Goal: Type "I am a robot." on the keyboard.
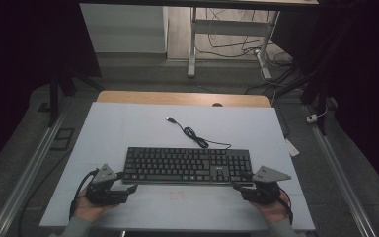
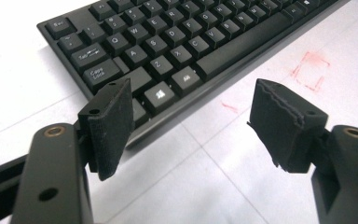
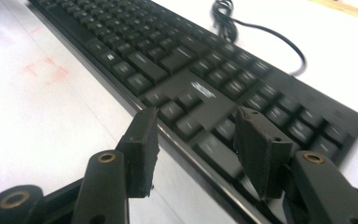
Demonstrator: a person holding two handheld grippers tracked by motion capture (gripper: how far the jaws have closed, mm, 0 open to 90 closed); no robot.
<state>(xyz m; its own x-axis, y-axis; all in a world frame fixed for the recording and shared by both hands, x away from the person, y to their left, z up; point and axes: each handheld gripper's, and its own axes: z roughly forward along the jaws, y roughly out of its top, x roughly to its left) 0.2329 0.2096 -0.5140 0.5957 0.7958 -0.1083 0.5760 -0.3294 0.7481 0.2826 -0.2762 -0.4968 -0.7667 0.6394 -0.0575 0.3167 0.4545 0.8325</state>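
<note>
I am looking at the black keyboard (image 1: 188, 165) lying flat across the near middle of the pale counter (image 1: 128, 123), its long side running left to right, with its cable (image 1: 193, 134) curling away toward the far edge and ending in a USB plug (image 1: 170, 119). My left claw (image 1: 128, 189) is sitting just beside the keyboard's near left corner, its jaws standing wide apart with nothing between them; one pad (image 2: 109, 126) is overlapping the corner keys in the left gripper view, though I cannot tell if it touches. My right claw (image 1: 238, 187) is hovering at the near right corner, jaws parted and gripping nothing, straddling the front edge. Faint red marks (image 2: 311, 70) are showing on the counter.
</note>
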